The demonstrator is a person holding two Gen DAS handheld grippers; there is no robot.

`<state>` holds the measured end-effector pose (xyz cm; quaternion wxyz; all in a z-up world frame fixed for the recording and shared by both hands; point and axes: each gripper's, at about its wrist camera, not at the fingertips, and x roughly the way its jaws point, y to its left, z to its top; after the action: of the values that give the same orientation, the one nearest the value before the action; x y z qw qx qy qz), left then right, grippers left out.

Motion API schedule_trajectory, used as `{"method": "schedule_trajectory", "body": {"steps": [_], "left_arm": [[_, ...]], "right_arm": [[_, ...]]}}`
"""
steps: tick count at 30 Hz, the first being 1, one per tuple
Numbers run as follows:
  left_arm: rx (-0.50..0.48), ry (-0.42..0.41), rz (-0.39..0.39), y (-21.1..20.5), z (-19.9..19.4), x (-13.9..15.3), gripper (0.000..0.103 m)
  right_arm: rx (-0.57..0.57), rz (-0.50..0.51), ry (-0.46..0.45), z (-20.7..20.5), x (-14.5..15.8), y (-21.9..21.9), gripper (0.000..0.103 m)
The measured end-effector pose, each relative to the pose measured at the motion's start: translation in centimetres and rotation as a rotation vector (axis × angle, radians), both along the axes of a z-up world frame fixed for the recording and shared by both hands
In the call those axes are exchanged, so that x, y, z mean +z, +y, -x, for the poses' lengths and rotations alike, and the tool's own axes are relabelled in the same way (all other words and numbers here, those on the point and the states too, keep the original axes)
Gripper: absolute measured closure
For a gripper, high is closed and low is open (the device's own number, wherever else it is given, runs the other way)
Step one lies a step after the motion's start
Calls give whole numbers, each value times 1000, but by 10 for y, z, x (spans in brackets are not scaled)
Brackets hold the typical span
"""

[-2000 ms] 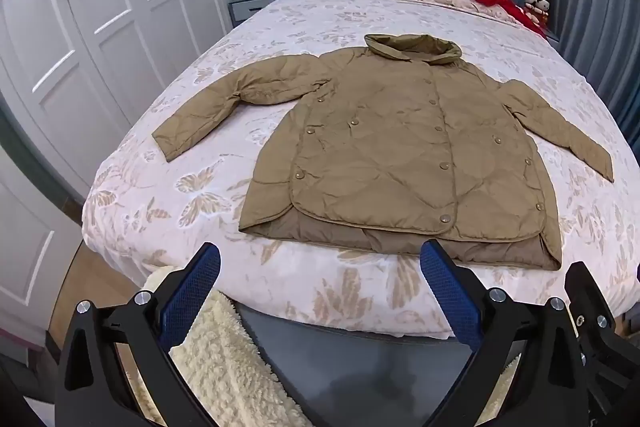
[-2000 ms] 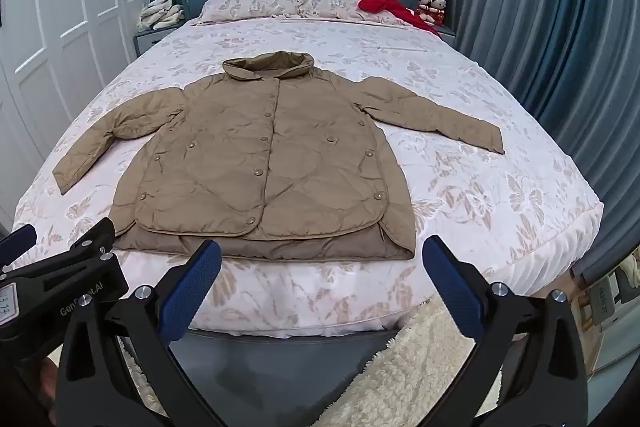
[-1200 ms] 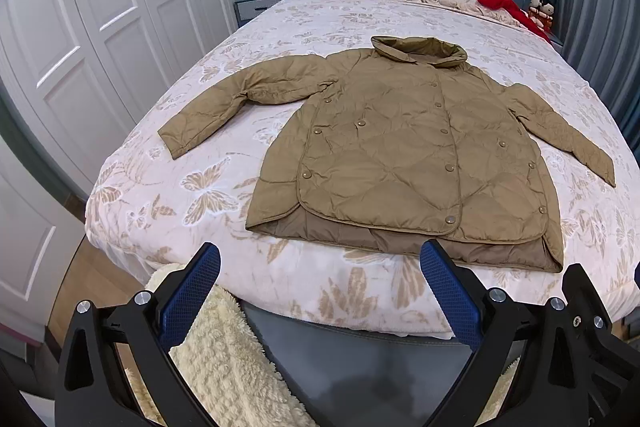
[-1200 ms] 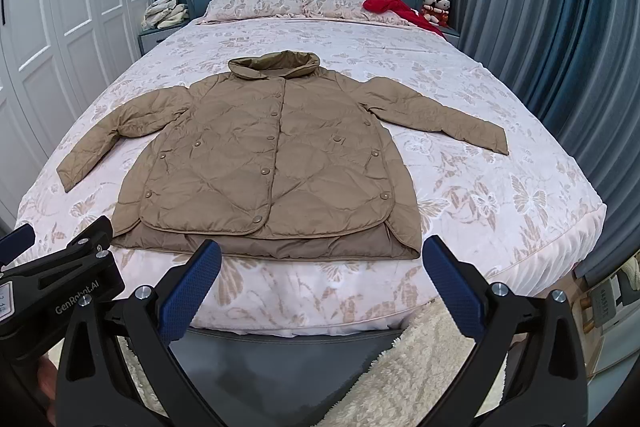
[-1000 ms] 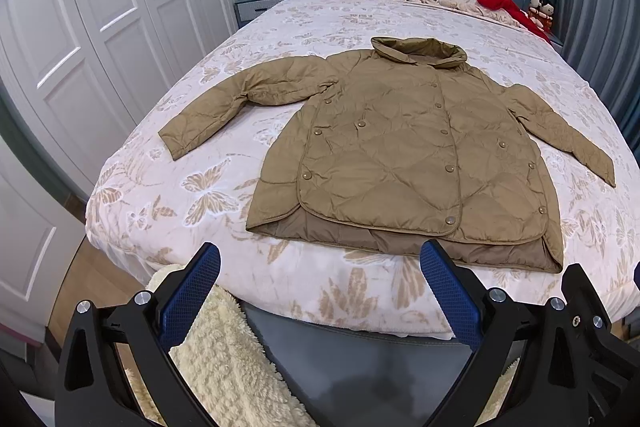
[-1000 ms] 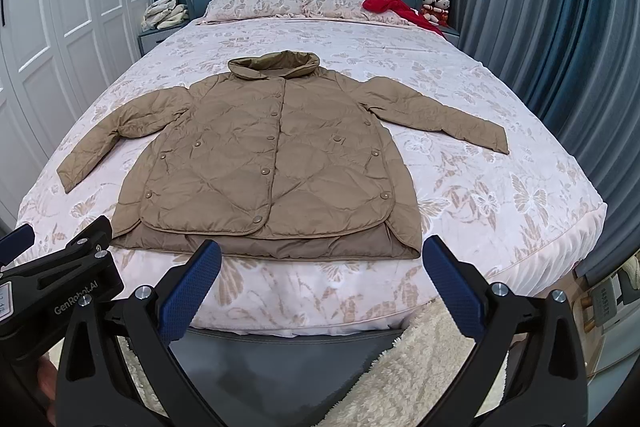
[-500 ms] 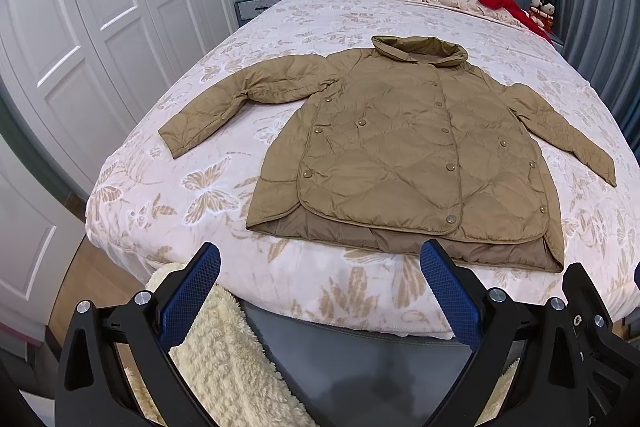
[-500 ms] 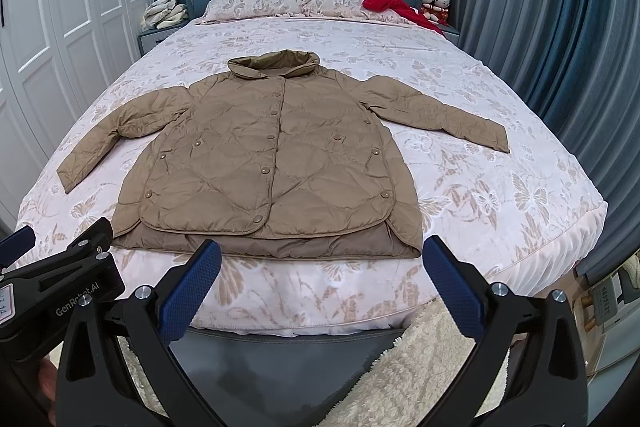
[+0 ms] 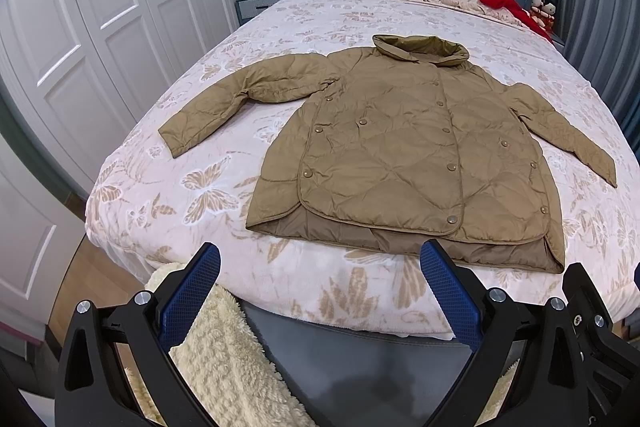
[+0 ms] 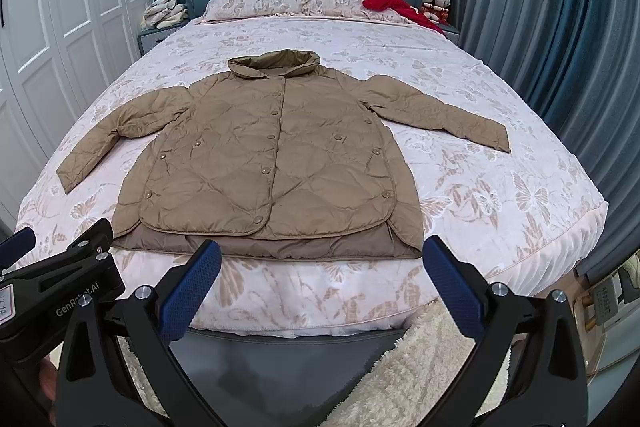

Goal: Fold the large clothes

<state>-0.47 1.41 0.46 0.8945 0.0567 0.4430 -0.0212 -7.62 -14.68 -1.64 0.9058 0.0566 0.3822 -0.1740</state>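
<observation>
Folding is not yet starting — jacket (image 10: 272,155) is lying flat; left gripper (image 9: 320,283) and right gripper (image 10: 322,281) are gaping wide, empty — sleeves likely need grasping.

The left gripper (image 9: 319,267) is held level and pointing forward, its two black arms rising from the 7 and 5 o'clock corners of its own view; the blue ribbed pads (image 9: 188,297) stand wide apart with nothing between them. The right gripper (image 10: 321,265) has the same pose, jaws spread wide, its blue pads (image 10: 454,289) angled outward toward 11 and 1 o'clock and gripping nothing. The two tools sit side by side: the left gripper's black body shows at 8 o'clock in the right wrist view, just beside the right one
</observation>
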Motion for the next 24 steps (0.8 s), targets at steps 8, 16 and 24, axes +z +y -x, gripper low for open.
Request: {"method": "schedule_trajectory", "body": {"steps": [8, 16, 24], "left_arm": [[-1, -1, 1, -1, 0, 0, 5], [-4, 7, -4, -1, -4, -4, 5], [-2, 20, -13, -9, -7, -9, 5]], "right_arm": [[0, -1, -1, 0, 0, -1, 5], [-5, -13, 1, 0, -4, 2, 5], [-5, -24, 11, -3, -8, 0, 5]]}}
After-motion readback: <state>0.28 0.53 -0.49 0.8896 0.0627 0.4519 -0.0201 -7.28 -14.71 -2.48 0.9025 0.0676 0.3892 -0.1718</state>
